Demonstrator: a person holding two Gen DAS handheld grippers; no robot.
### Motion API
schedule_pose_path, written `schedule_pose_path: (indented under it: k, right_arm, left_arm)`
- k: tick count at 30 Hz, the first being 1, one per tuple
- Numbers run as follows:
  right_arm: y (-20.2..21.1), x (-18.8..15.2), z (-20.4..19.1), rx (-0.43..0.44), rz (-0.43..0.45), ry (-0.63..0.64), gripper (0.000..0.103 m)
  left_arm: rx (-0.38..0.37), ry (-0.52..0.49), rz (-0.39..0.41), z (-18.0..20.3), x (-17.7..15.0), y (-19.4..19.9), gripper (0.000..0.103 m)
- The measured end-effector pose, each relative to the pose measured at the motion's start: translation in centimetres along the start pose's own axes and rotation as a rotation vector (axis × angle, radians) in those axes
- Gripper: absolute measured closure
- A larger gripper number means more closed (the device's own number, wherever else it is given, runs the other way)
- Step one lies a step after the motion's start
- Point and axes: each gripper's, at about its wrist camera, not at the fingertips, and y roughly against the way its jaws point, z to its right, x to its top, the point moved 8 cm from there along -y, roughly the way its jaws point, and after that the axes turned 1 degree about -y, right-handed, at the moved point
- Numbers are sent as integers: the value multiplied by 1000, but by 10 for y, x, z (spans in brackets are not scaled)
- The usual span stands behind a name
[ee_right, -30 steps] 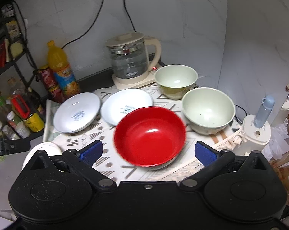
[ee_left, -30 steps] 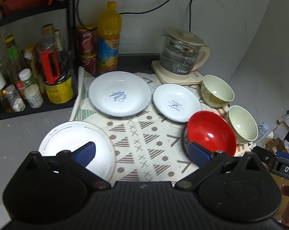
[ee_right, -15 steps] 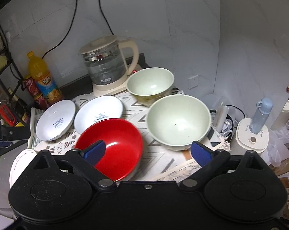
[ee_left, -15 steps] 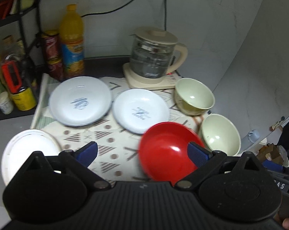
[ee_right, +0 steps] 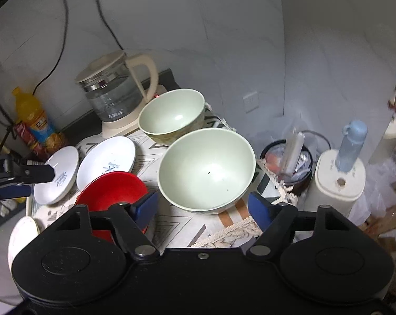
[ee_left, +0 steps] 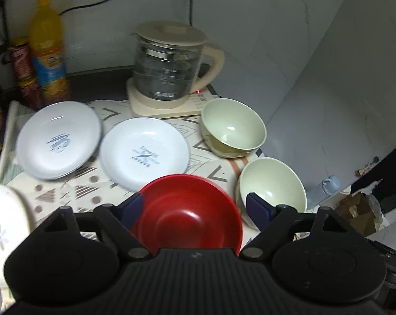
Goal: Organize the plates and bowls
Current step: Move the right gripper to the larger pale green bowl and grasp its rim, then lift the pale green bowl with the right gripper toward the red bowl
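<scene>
Your left gripper (ee_left: 195, 207) has just been closing; its blue pads now straddle the red bowl (ee_left: 190, 210), but the blurred wrist view does not show whether they press on its rim. Your right gripper (ee_right: 203, 207) has also just been closing, and its jaws bracket the near pale green bowl (ee_right: 207, 169) without visible contact.

From the left wrist view, the red bowl sits at 6 o'clock on the patterned mat (ee_left: 211, 168). The near pale green bowl lies at its 3 o'clock, just beside it. The second pale green bowl (ee_left: 233, 127) stands at 1 o'clock, close to the glass kettle (ee_left: 169, 68) at 12 o'clock. Two white plates (ee_left: 145, 152) (ee_left: 57, 140) lie at 11 and 10 o'clock; each carries blue printed characters at its centre, too blurred to read. A third white plate (ee_left: 3, 233) at 9 o'clock bears a faint flower mark.

The kettle's printed lettering and the labels on the orange drink bottle (ee_left: 48, 50) are illegible.
</scene>
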Motion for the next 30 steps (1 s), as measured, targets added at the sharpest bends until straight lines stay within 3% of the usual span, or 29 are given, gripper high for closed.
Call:
schedule_pose_path:
  k: [6,10,16,19,30]
  right_arm:
    - [-23,5,16,-33,-24,-41,44]
    - [-38,10,24,-35,-53,-80,56]
    - [-60,14,32,-80,-88,-94,61]
    - [-72,11,39,-100,-116,-125,69]
    - [-99,5,59,-140,-183,-206,74]
  left_arm:
    - [-51,-25,-57,18,17,-44,33]
    - [-72,-43,-122,27,24,-74,34]
    - [-105,-69,-194,37,28,-114,46]
    - [-126,-68,-227,42,30,-133,52]
    - [-170,-104,-359,65,21,-192,67]
